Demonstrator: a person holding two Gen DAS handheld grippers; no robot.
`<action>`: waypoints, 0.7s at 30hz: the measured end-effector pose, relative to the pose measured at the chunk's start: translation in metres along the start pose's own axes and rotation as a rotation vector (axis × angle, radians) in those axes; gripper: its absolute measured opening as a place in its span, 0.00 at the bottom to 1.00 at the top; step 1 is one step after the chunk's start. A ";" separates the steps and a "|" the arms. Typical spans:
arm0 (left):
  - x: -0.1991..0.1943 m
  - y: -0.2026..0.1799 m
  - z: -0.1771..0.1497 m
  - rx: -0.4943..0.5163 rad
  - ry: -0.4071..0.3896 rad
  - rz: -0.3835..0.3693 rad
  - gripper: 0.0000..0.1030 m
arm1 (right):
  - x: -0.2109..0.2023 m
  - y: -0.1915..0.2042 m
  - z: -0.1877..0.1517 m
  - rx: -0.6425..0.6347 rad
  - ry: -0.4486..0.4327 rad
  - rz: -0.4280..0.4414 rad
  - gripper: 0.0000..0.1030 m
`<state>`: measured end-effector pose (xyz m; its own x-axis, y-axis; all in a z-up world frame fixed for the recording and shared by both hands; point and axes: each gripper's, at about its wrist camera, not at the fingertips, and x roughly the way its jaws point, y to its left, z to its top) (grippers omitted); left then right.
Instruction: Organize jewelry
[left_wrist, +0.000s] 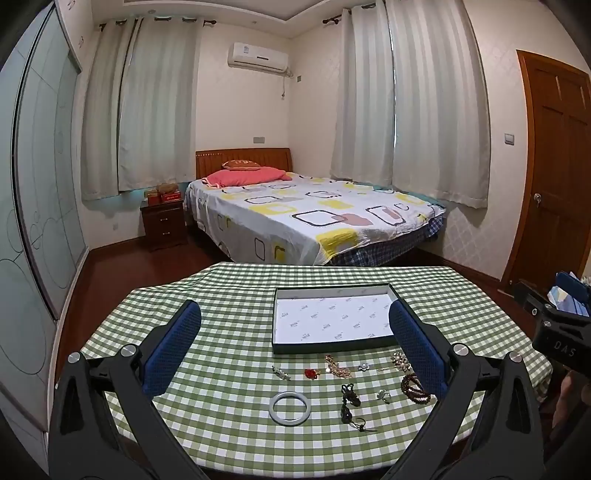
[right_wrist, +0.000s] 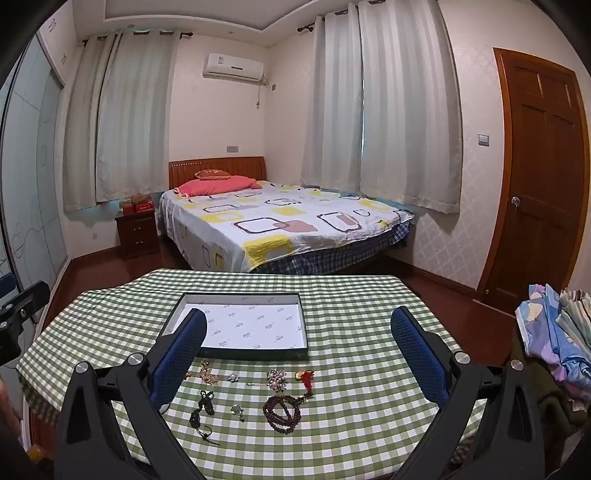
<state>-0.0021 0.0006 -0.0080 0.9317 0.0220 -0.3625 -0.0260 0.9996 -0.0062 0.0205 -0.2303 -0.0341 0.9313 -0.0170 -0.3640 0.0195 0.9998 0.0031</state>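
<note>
Several jewelry pieces (left_wrist: 334, 369) lie between spread fingers (left_wrist: 417, 350).

Dim, even indoor light (soft shadows), sharp focus, strong fisheye edge bending.

The left gripper (left_wrist: 294, 347) is spread wide, its two blue-padded fingers (left_wrist: 173, 347) well apart and holding nothing, angled forward and slightly down from above the near edge. The right gripper (right_wrist: 301, 352) matches it: fingers (right_wrist: 419, 354) splayed wide, nothing between them, pointing the same way. Both sit side by side at about the same height, the right one's black body (left_wrist: 561, 332) showing at the edge of the left wrist view
</note>
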 end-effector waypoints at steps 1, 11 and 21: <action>0.000 0.001 -0.001 0.002 -0.002 0.002 0.96 | 0.000 0.000 0.000 -0.003 0.000 0.000 0.94; -0.003 0.004 0.001 0.006 -0.003 0.007 0.96 | -0.006 0.002 0.007 0.003 -0.007 -0.016 0.95; -0.002 0.002 -0.001 0.010 0.001 0.008 0.96 | -0.007 0.002 0.009 0.000 -0.007 -0.019 0.94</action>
<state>-0.0049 0.0023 -0.0083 0.9310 0.0300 -0.3638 -0.0299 0.9995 0.0061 0.0173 -0.2278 -0.0233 0.9332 -0.0363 -0.3576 0.0373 0.9993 -0.0041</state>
